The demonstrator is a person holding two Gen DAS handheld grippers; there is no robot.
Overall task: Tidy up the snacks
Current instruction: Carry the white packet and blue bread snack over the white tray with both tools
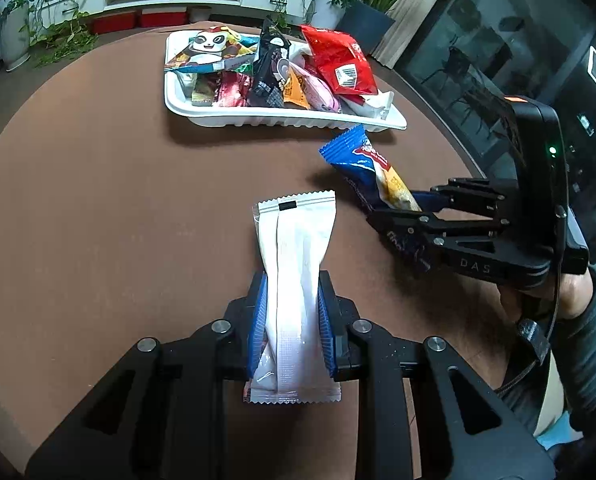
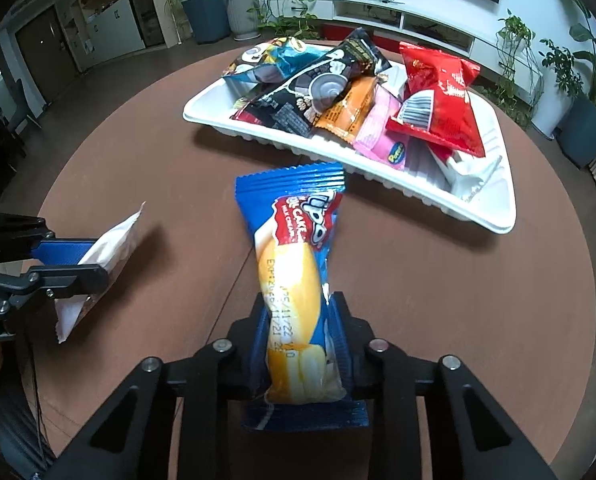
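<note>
My left gripper (image 1: 291, 320) is shut on a plain white snack packet (image 1: 294, 264), which sticks out forward over the brown table; the same packet (image 2: 110, 248) appears at the left of the right wrist view, held in the left gripper (image 2: 98, 264). My right gripper (image 2: 302, 332) is shut on a blue cake-roll packet (image 2: 294, 264), its blue pads pressing both sides. From the left wrist view that blue packet (image 1: 366, 164) juts from the right gripper (image 1: 402, 208), just short of the white tray (image 1: 282, 120). The tray (image 2: 378, 176) holds several snack packets.
A red packet (image 2: 442, 96) and a black packet (image 2: 322, 80) lie piled in the tray. The round brown table (image 1: 98, 200) has bare surface in front of the tray. A person's hand (image 1: 574, 296) grips the right tool. Potted plants and a white shelf stand behind.
</note>
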